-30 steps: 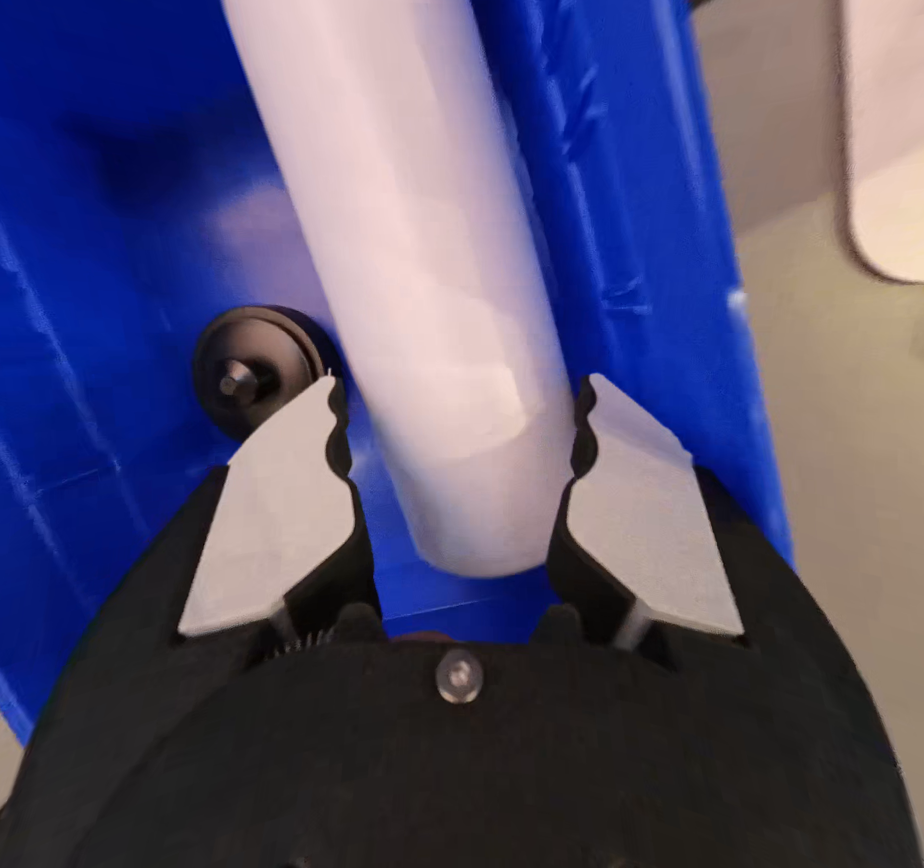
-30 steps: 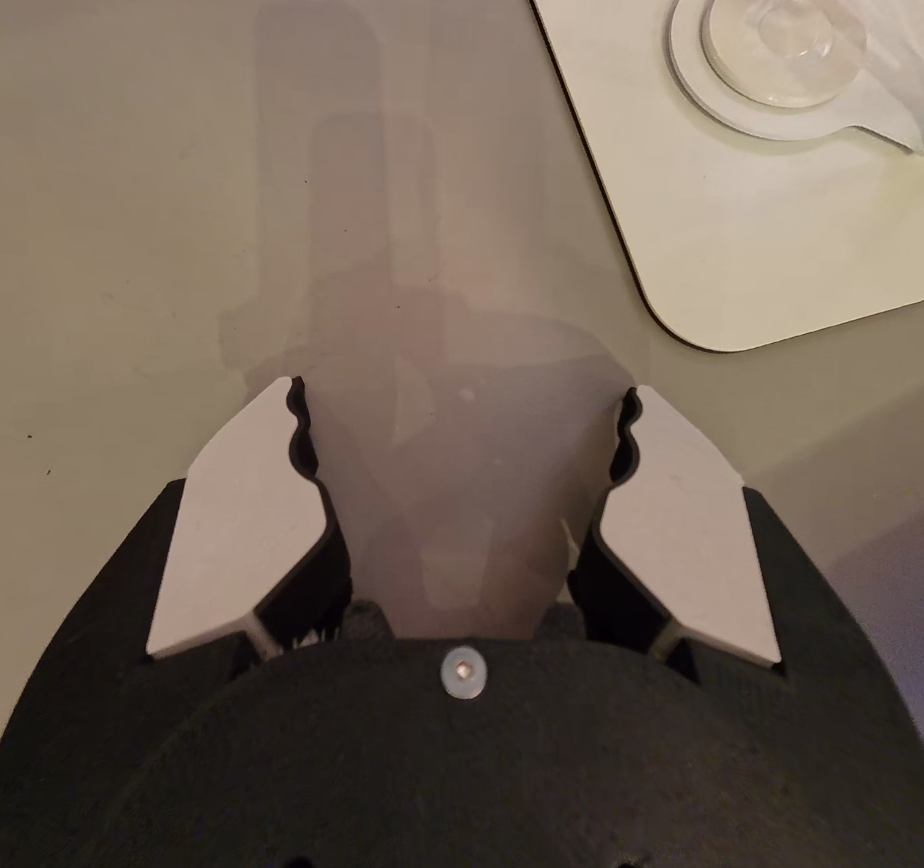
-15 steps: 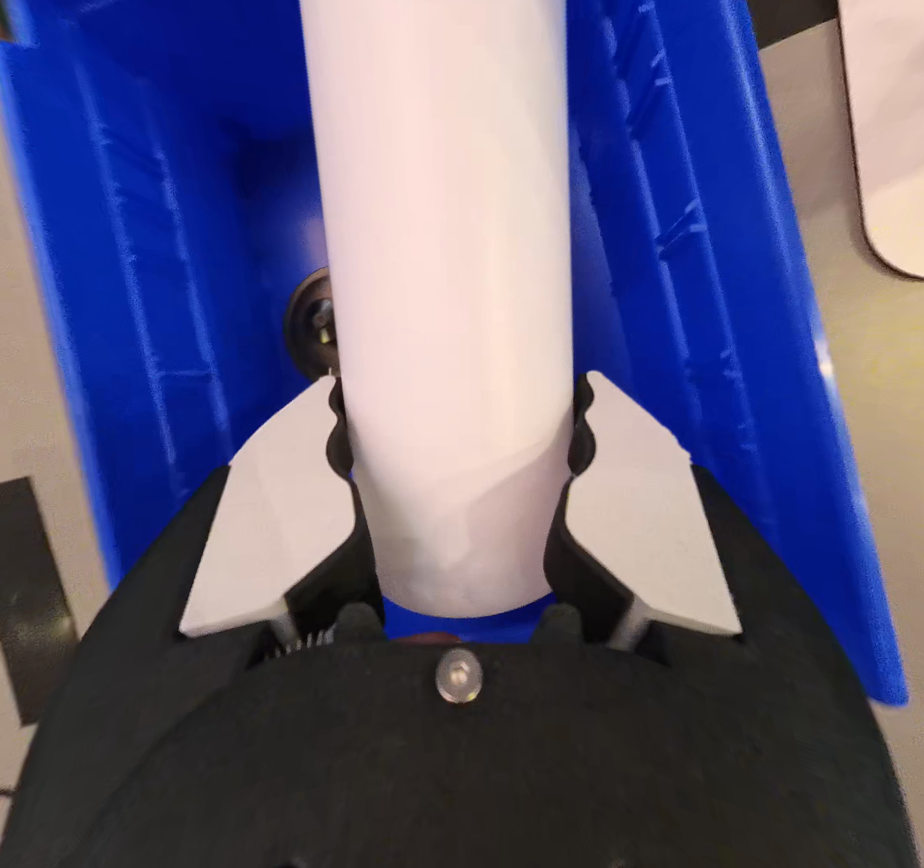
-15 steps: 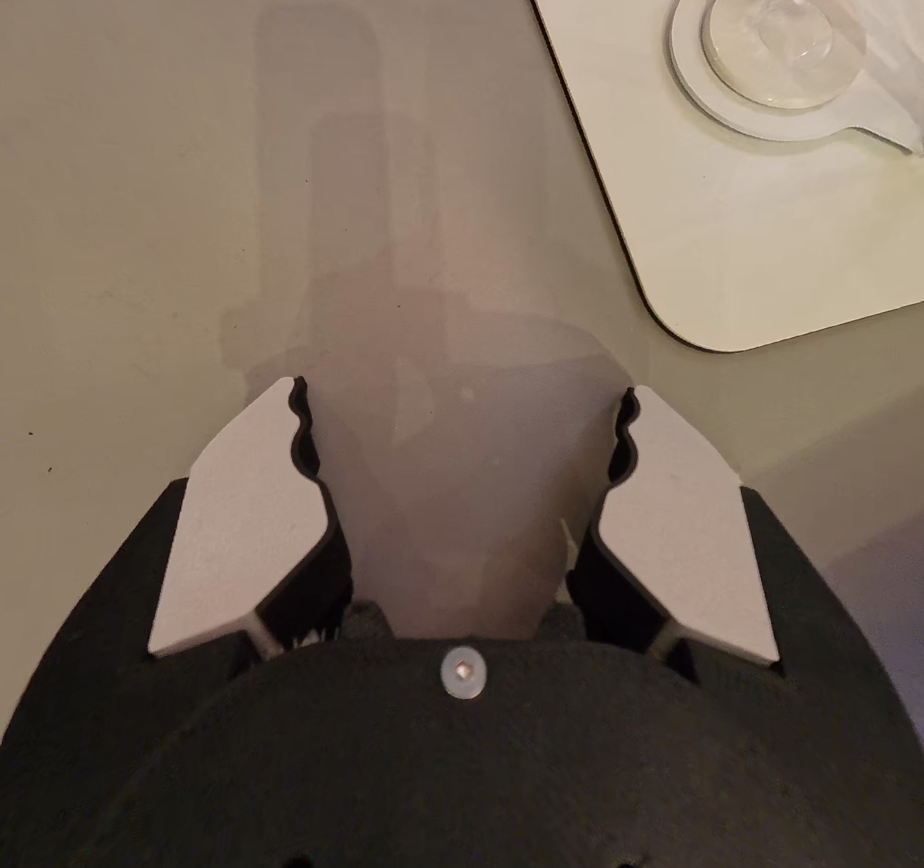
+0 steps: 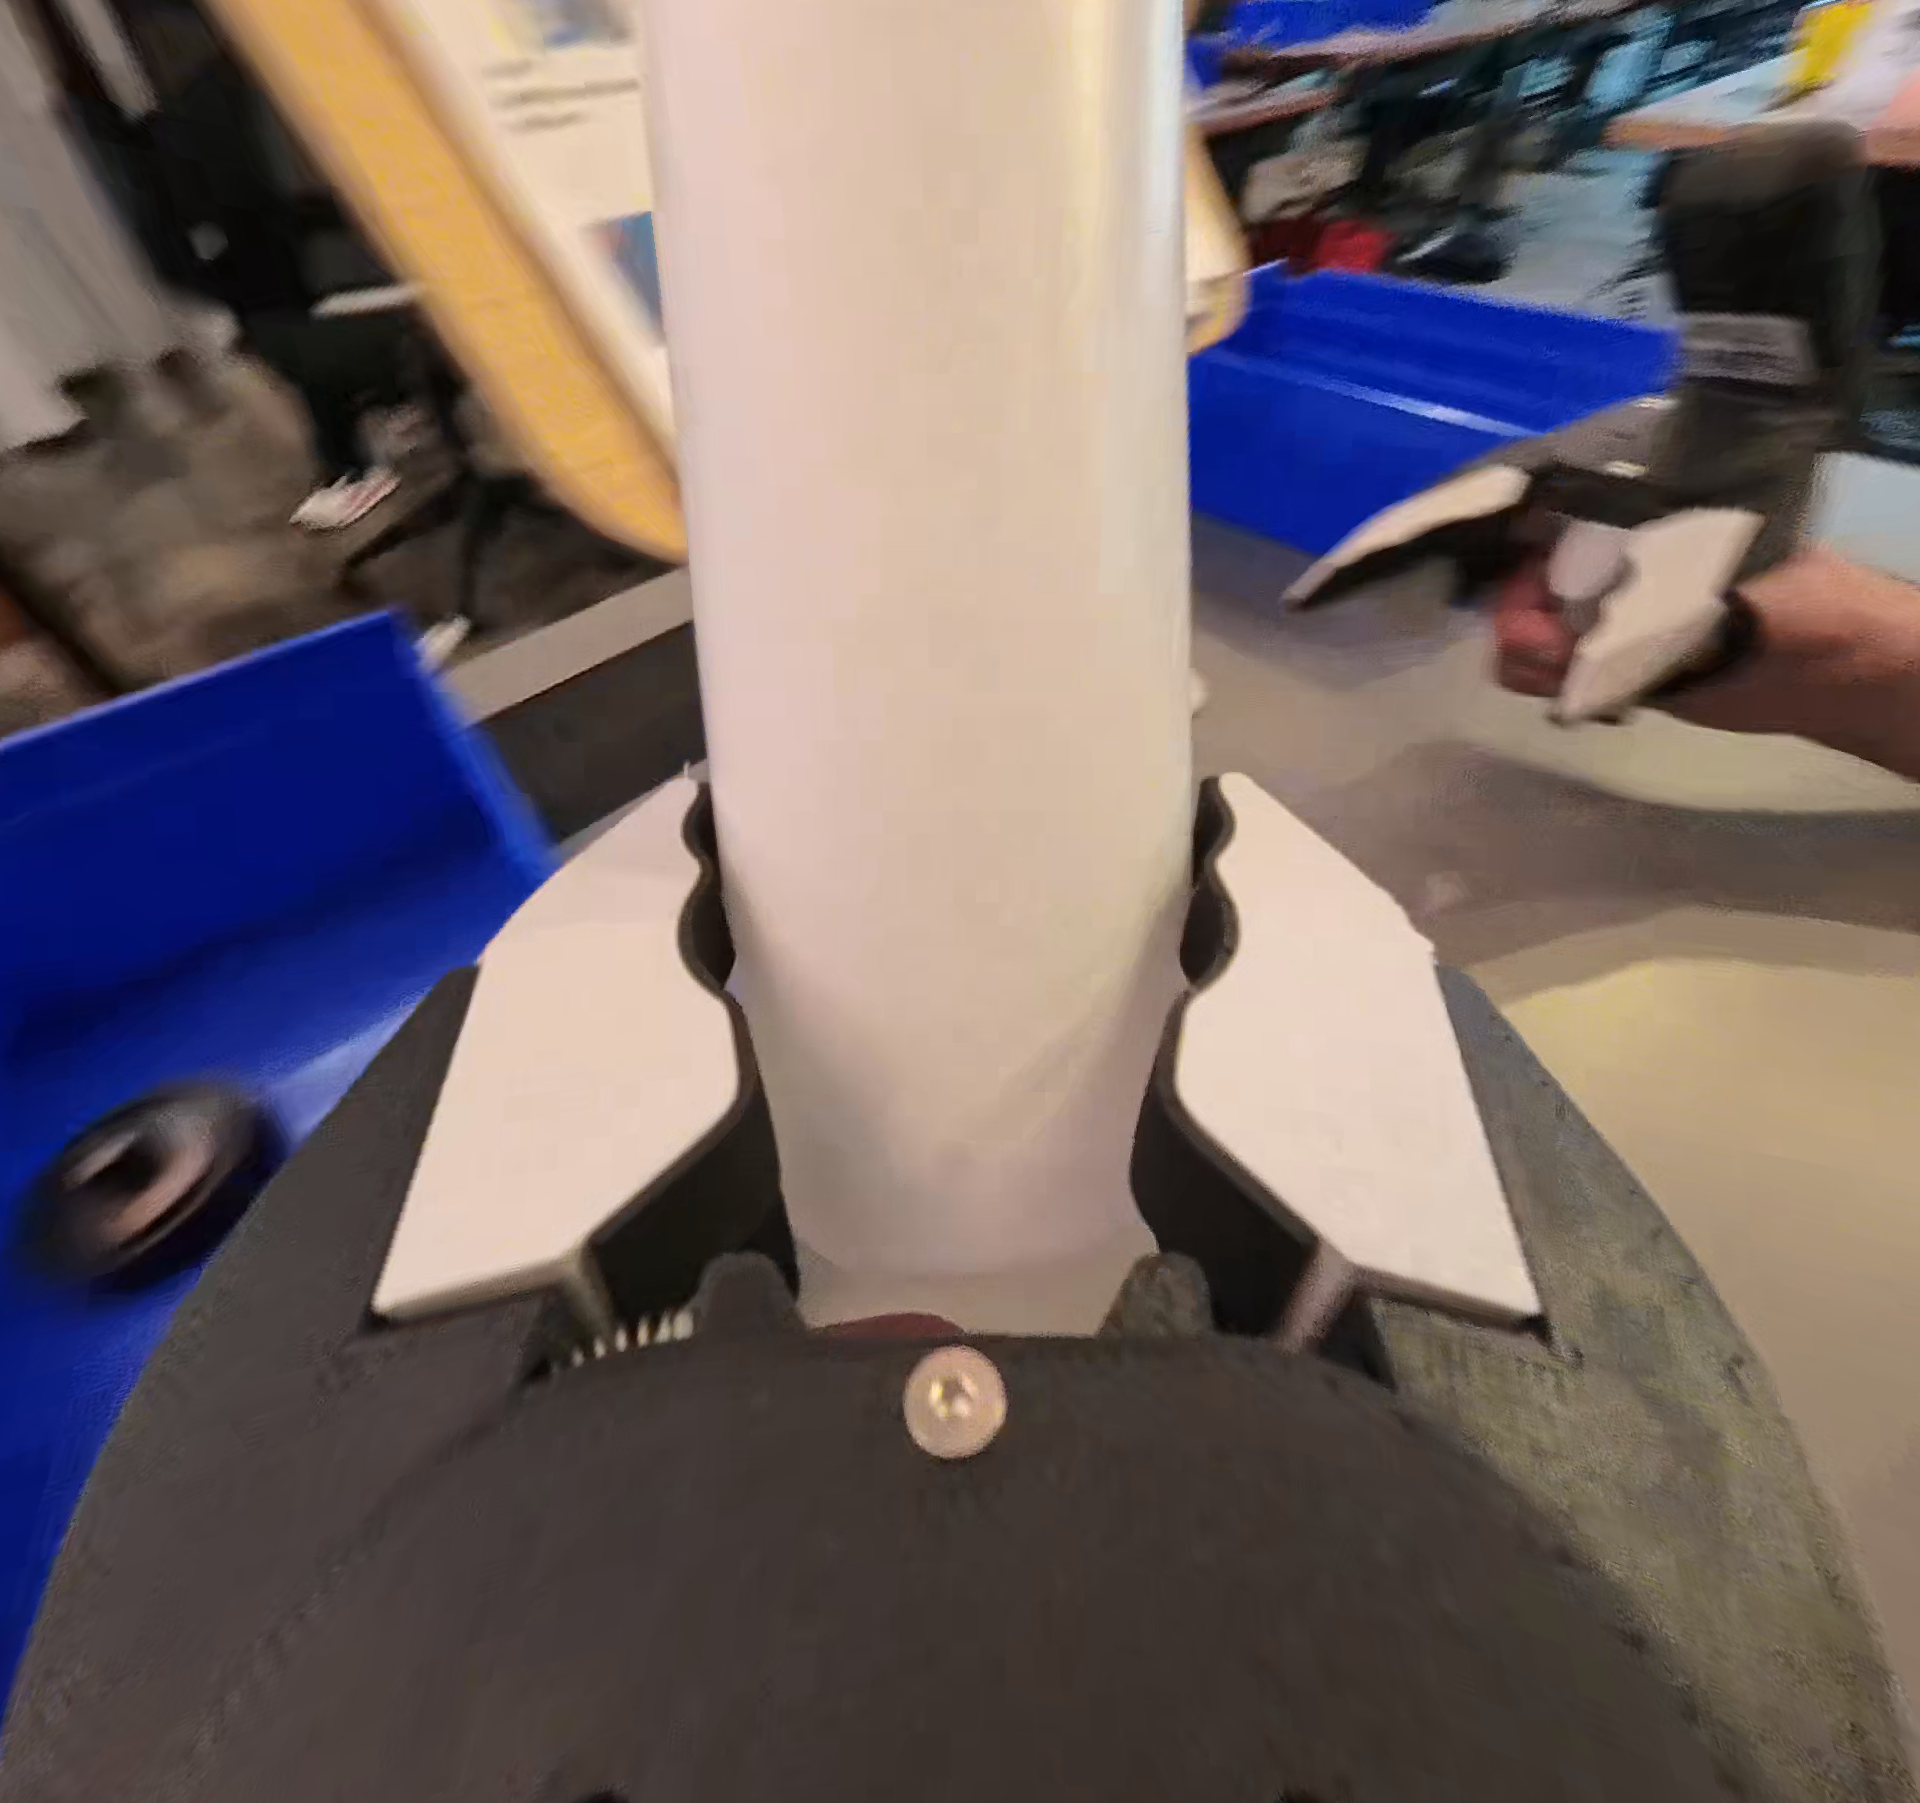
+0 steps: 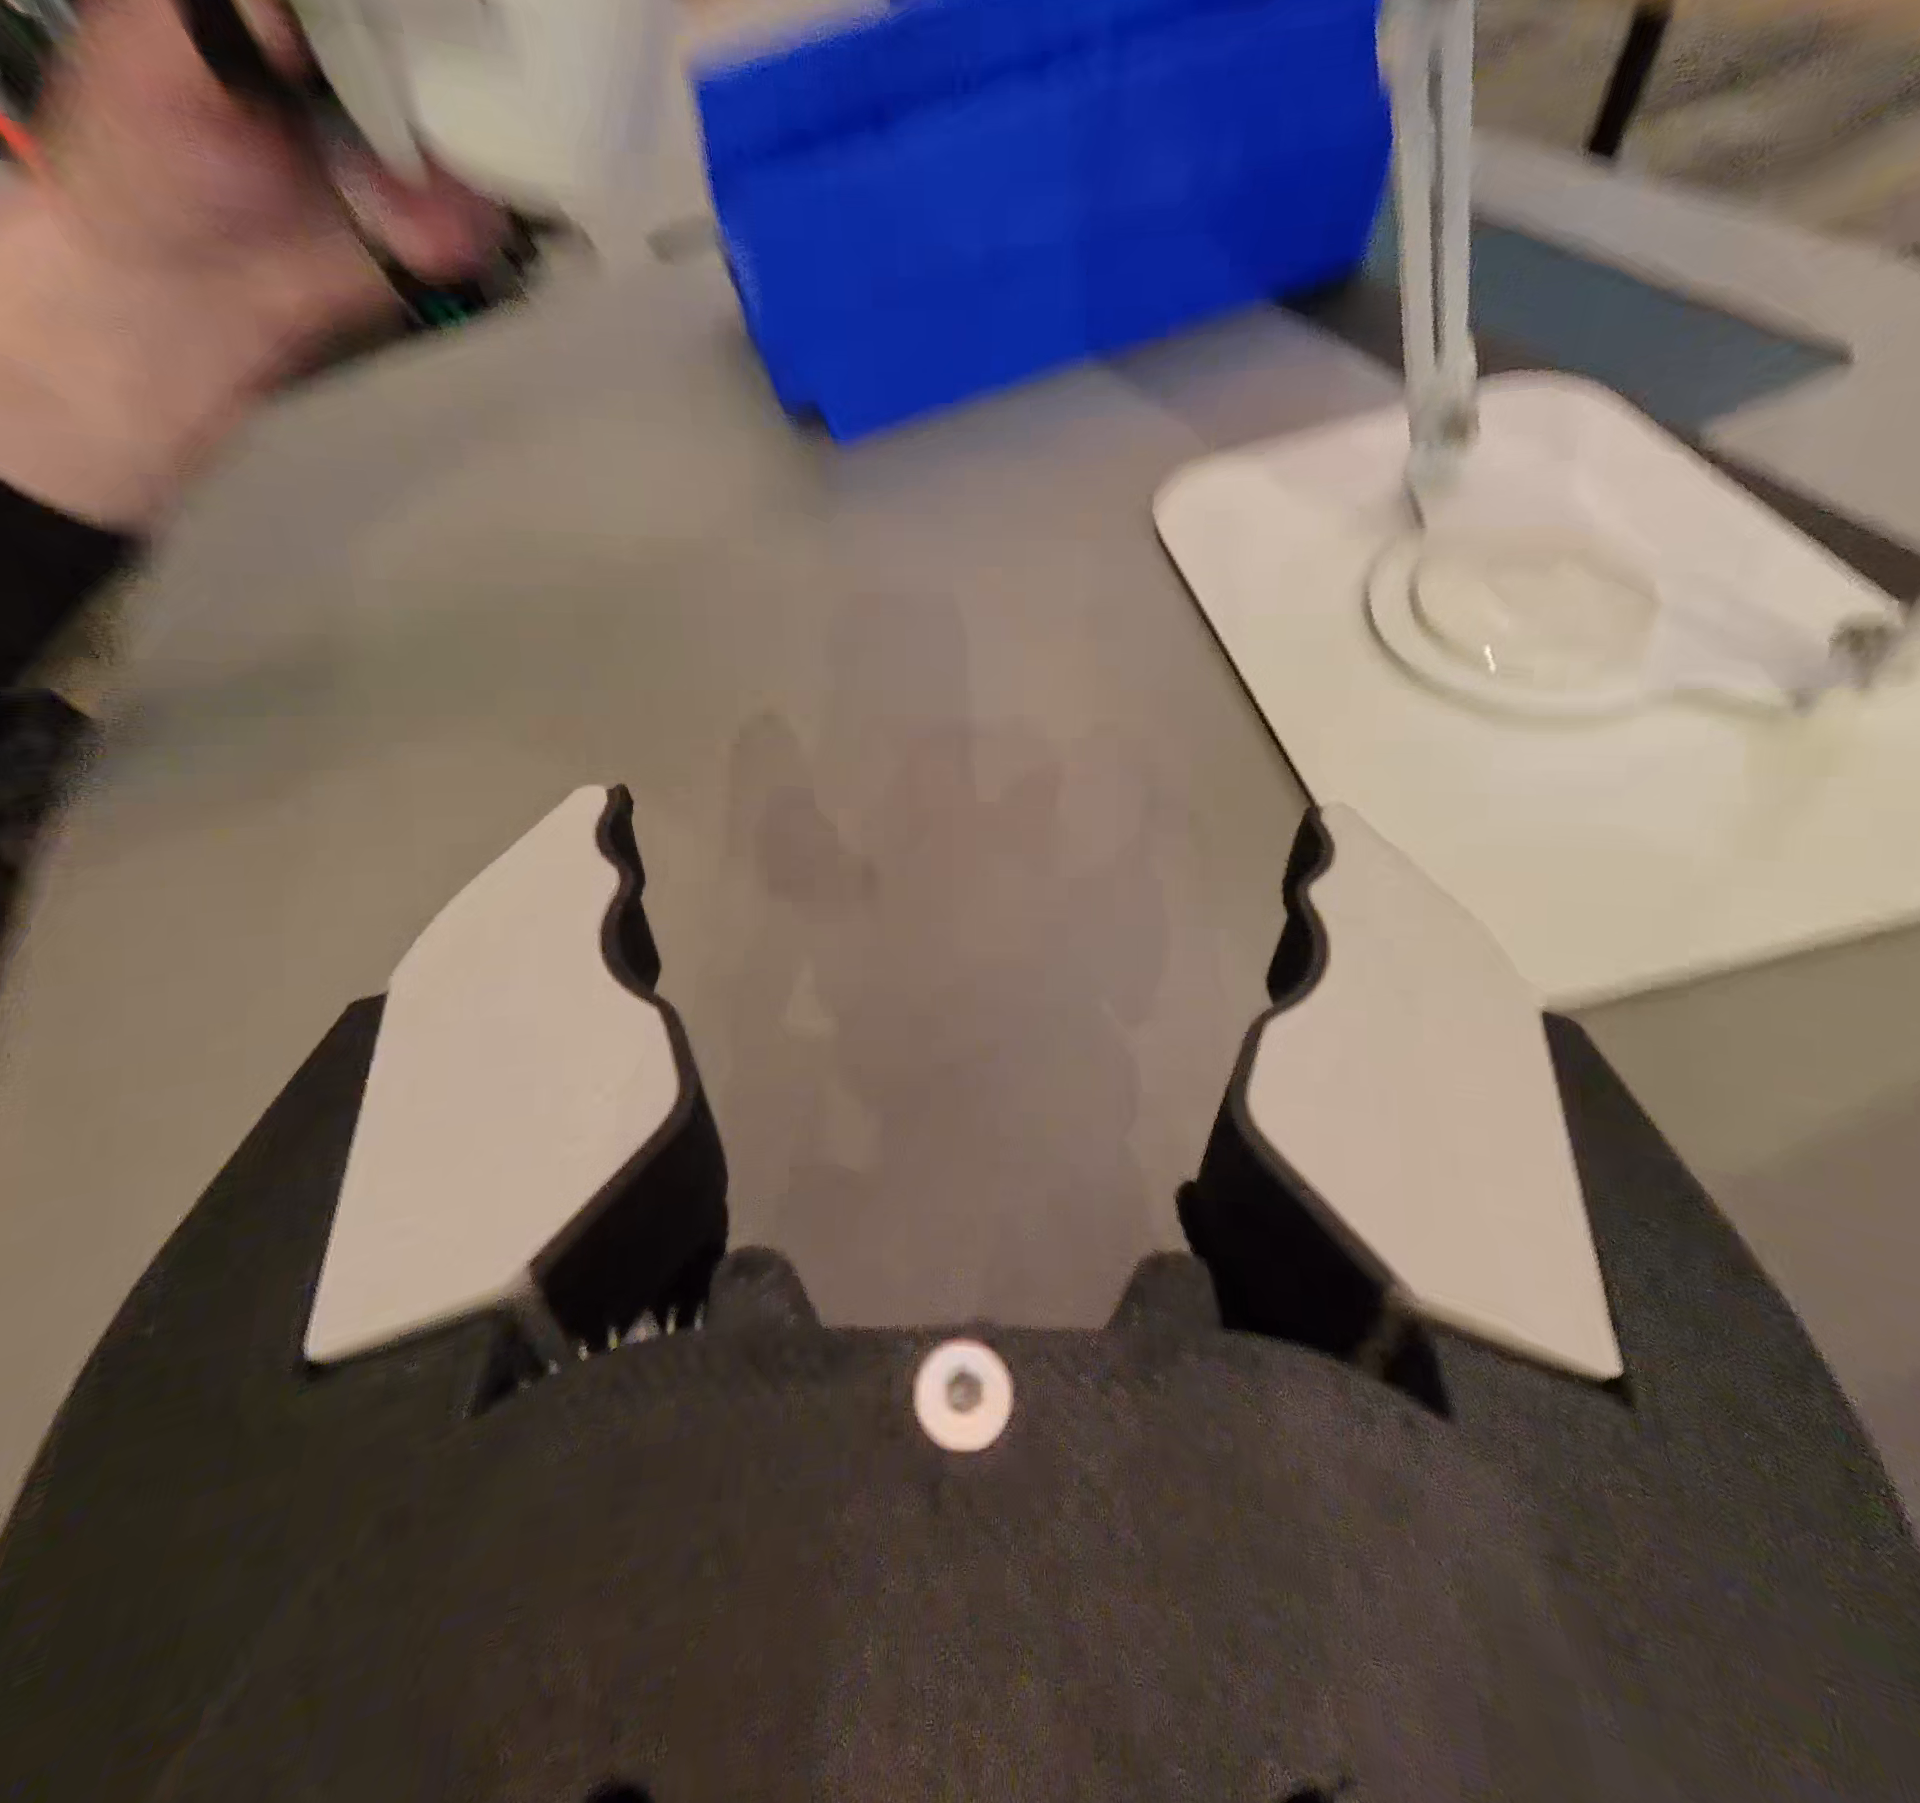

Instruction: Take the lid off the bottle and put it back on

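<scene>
Bottle (image 5: 925,506) clamped in left claw (image 5: 951,880); right claw (image 6: 961,901) wide, empty; black lid (image 5: 140,1197) in blue bin (image 5: 239,880)

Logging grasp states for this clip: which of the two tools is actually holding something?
The left tool: its fingers press both sides of the white bottle. The right tool is open, with only bare table between its fingers.
</scene>
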The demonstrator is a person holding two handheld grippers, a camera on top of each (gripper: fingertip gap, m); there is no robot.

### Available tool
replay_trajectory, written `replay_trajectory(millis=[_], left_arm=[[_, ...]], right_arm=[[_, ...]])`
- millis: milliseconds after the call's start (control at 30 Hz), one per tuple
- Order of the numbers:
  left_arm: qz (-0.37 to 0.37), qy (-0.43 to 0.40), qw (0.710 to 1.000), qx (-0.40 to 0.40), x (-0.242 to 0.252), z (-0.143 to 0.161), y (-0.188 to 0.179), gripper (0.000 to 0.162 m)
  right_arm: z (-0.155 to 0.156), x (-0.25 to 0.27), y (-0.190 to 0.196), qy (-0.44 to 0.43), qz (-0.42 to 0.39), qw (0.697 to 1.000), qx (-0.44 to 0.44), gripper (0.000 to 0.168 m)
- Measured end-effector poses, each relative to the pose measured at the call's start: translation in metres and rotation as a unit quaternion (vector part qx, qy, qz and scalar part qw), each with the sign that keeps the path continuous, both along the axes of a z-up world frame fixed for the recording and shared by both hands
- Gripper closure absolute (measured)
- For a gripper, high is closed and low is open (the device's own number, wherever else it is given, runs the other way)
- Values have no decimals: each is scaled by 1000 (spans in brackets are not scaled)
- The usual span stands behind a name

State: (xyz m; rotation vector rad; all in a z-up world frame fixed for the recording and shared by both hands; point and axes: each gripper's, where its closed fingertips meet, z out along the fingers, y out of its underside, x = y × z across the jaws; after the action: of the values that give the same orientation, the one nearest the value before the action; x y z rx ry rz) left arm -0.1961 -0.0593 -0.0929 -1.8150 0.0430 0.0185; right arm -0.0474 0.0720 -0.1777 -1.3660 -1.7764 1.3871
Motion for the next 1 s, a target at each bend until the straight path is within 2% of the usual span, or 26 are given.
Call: replay_trajectory(millis=[100, 200, 333, 400, 500, 667, 767, 1000], left_arm=[[-89, -22, 995, 35, 64, -3, 26, 76], [-158, -59, 984, 51, 112, -13, 50, 76], [-231, -63, 971, 25, 162, -37, 71, 76], [-251, -53, 966, 12, 178, -49, 77, 76], [-262, -69, 963, 4, 189, -60, 84, 76], [-273, -64, 960, -22, 196, -74, 86, 81], [-265, -55, 962, -39, 187, -78, 82, 76], [-231, -45, 971, -46, 160, -80, 70, 78]], right_arm=[[54, 2, -25, 83, 34, 994, -55, 47], [95, 4, -43, 142, 56, 982, -113, 42], [111, -3, -50, 163, 72, 973, -149, 37], [113, -2, -52, 165, 85, 970, -159, 42], [113, 5, -55, 167, 109, 968, -149, 66], [98, 12, -59, 127, 131, 981, -64, 66], [83, 15, -57, 106, 134, 985, 7, 66], [48, 17, -62, 78, 161, 983, 40, 66]])
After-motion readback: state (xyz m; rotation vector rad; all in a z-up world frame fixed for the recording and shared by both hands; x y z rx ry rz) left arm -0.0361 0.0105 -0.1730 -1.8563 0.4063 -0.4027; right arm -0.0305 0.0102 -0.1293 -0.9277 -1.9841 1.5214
